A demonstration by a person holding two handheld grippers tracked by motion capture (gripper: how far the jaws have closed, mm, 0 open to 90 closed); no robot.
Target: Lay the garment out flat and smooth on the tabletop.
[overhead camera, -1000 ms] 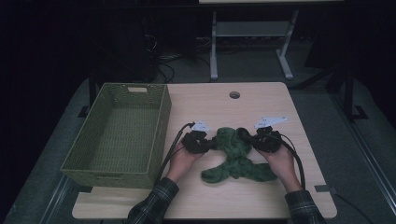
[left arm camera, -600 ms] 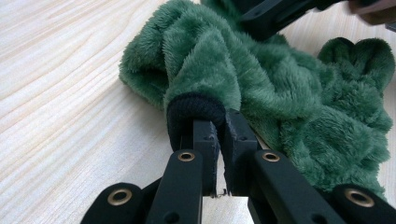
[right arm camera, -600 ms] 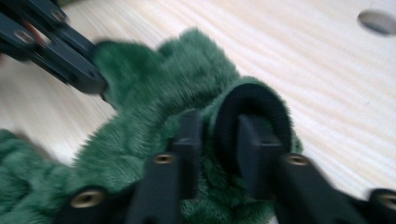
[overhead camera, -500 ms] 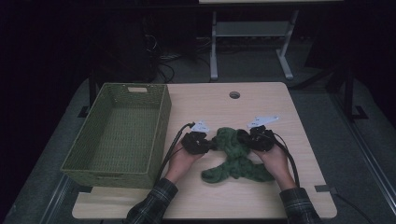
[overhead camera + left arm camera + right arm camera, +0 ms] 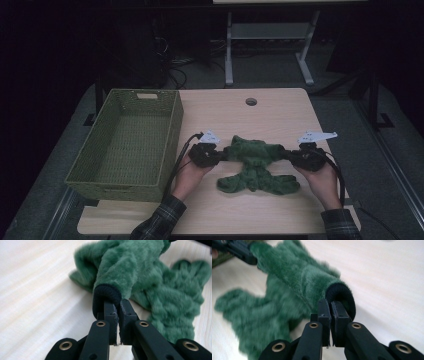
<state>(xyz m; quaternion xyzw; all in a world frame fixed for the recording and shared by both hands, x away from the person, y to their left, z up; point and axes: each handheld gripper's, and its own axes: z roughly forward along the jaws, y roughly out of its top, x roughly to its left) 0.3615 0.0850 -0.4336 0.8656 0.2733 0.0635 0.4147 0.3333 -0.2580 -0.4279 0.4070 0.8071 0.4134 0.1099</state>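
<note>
A bundle of green fuzzy gloves (image 5: 256,167) lies on the wooden table (image 5: 280,115) near its front edge. Its upper part is stretched level between my two grippers, and its finger-shaped ends lie spread toward the person. My left gripper (image 5: 221,154) is shut on a black cuff (image 5: 107,293) at the left end; the jaws (image 5: 117,308) pinch its rim. My right gripper (image 5: 287,154) is shut on the other black cuff (image 5: 342,297), where the jaws (image 5: 329,307) have just tightened slightly. A hand holds each gripper.
An empty green woven basket (image 5: 172,131) stands on the table's left side, right next to the left gripper. A round cable hole (image 5: 251,101) sits in the far middle of the tabletop. White table legs (image 5: 229,55) and cables stand on the floor beyond.
The right gripper has moved to the right with its cuff, pulling the upper part of the gloves out straight. The left gripper has stayed put.
</note>
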